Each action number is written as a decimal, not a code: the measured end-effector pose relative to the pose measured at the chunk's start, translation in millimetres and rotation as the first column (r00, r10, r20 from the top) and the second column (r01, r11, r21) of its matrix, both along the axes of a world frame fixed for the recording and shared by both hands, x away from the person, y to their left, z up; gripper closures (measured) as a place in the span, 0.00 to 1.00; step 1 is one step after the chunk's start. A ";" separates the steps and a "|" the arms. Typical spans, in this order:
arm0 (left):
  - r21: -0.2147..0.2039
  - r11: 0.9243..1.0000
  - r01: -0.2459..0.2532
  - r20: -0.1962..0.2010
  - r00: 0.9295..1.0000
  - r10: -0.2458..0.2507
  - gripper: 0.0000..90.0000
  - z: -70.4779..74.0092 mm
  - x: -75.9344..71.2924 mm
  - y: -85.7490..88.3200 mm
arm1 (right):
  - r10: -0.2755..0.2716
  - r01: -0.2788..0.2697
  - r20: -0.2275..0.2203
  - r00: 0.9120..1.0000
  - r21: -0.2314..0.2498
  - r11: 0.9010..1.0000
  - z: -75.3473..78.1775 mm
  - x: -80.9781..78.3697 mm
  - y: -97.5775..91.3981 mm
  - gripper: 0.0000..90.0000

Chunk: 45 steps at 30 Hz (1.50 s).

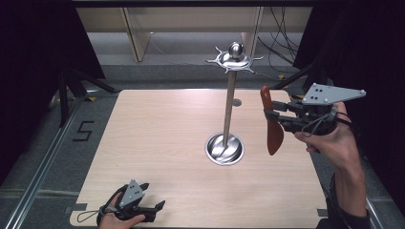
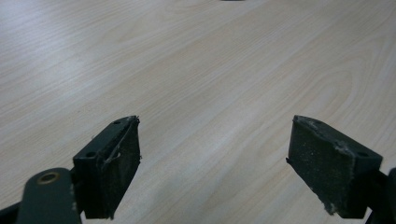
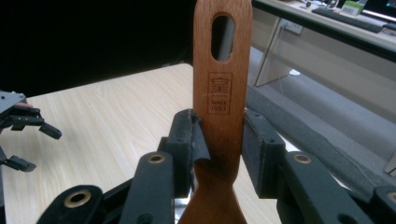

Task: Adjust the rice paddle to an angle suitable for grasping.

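Even overhead light, dark surrounds, glare on the wooden table [image 2: 196, 70], slightly soft close-ups.

Right gripper [image 1: 265, 114] is raised with jaws clamped; left gripper [image 1: 152, 195] rests low, jaws apart.

R hand-held gripper [image 3: 218, 154] clamps wooden spatula [image 3: 222, 93] handle (slot end up), table [image 3: 107, 121] behind.

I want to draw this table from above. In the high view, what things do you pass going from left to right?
Left gripper near the front edge → metal stand with its round base and hook-ringed top → reddish wooden spatula, held upright → right gripper, its jaws shut on the spatula handle.
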<state>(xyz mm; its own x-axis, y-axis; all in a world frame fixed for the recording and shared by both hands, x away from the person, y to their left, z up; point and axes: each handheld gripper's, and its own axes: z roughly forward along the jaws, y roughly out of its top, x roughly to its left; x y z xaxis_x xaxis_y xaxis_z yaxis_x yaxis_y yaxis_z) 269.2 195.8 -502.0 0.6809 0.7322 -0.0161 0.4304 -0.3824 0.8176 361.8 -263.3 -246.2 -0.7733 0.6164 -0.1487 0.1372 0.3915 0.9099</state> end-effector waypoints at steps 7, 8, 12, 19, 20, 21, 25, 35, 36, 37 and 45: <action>-0.007 1.000 0.004 0.006 1.000 -0.004 0.18 -0.1 -0.1 -0.5 | 0.002 -0.002 0.017 1.000 0.004 1.000 15.0 3.0 7.2 0.75; 0.009 1.000 0.007 -0.001 1.000 -0.007 0.18 0.0 0.1 0.5 | 0.001 -0.001 0.031 1.000 0.003 1.000 20.5 4.2 10.9 0.75; 0.003 1.000 0.016 0.017 1.000 -0.016 0.18 0.0 1.0 0.0 | -0.003 0.003 0.036 0.999 0.005 1.000 27.3 5.7 14.1 0.75; 0.016 1.000 0.008 0.005 1.000 -0.008 0.18 0.3 0.1 0.8 | -0.018 0.019 0.032 0.999 -0.003 1.000 34.5 14.3 20.5 0.75; 0.011 1.000 0.004 0.001 1.000 -0.004 0.18 0.3 -0.1 0.5 | -0.016 0.017 0.038 0.999 -0.001 1.000 34.7 17.1 20.5 0.74; 0.011 1.000 0.004 0.001 1.000 -0.004 0.18 0.3 -0.1 0.5 | -0.016 0.017 0.038 0.999 -0.001 1.000 34.7 17.1 20.5 0.74; 0.012 1.000 0.025 0.018 1.000 -0.025 0.18 0.7 1.1 1.1 | -0.016 0.016 0.021 1.000 0.004 1.000 33.6 21.0 23.4 0.75; 0.011 1.000 0.029 0.026 0.999 -0.029 0.18 0.8 1.3 1.2 | -0.033 0.033 0.012 0.999 0.013 0.999 30.8 30.5 29.8 0.74; 0.043 0.998 0.047 0.045 0.998 -0.048 0.18 1.9 3.2 3.2 | -0.022 0.022 0.000 1.000 0.003 1.000 30.6 32.0 31.6 0.74; 0.043 0.998 0.047 0.045 0.998 -0.048 0.18 1.9 3.2 3.2 | -0.022 0.022 0.000 1.000 0.003 1.000 30.6 32.0 31.6 0.74; 0.007 1.000 0.027 0.020 0.999 -0.027 0.18 0.6 0.9 0.5 | -0.030 0.031 -0.037 0.999 0.022 0.999 27.4 38.8 34.9 0.74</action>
<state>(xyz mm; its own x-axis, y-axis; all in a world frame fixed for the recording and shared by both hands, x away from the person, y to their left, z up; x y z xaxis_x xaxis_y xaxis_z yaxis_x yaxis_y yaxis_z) 270.1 196.3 -501.4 0.7009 0.7133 0.0029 0.4033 -0.3997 0.8232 400.6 -228.4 -218.8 -0.7589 0.6424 -0.1066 0.1819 0.3663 0.9126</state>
